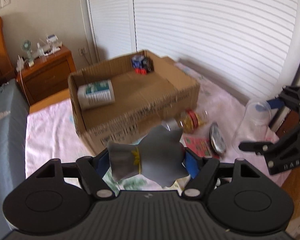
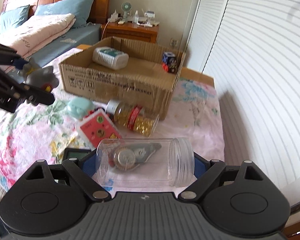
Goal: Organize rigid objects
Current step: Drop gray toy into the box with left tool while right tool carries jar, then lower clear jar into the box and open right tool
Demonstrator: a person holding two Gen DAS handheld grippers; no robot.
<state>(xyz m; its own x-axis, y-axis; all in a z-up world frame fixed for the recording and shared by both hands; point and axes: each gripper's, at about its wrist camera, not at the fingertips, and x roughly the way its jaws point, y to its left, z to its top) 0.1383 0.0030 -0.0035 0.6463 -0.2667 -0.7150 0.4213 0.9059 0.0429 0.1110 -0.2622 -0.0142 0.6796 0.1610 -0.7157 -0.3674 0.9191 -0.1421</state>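
My left gripper [image 1: 148, 160] is shut on a grey rubber toy [image 1: 150, 156] and holds it above the floral sheet, in front of the cardboard box [image 1: 142, 108]. The toy also shows in the right wrist view [image 2: 41, 76]. My right gripper [image 2: 146, 164] is shut on a clear plastic jar [image 2: 146, 161], held sideways above the sheet; the jar shows in the left wrist view [image 1: 252, 124]. The box [image 2: 118, 86] holds a white bottle [image 2: 110, 57] and a blue cube toy [image 2: 170, 62].
On the sheet lie a jar of gold coins [image 2: 136, 120], a red card box [image 2: 98, 130], a mint case [image 2: 80, 107], a round tin [image 1: 217, 138] and a small black device [image 2: 76, 153]. Bed at left, nightstand [image 2: 132, 30] behind, louvred wardrobe doors at right.
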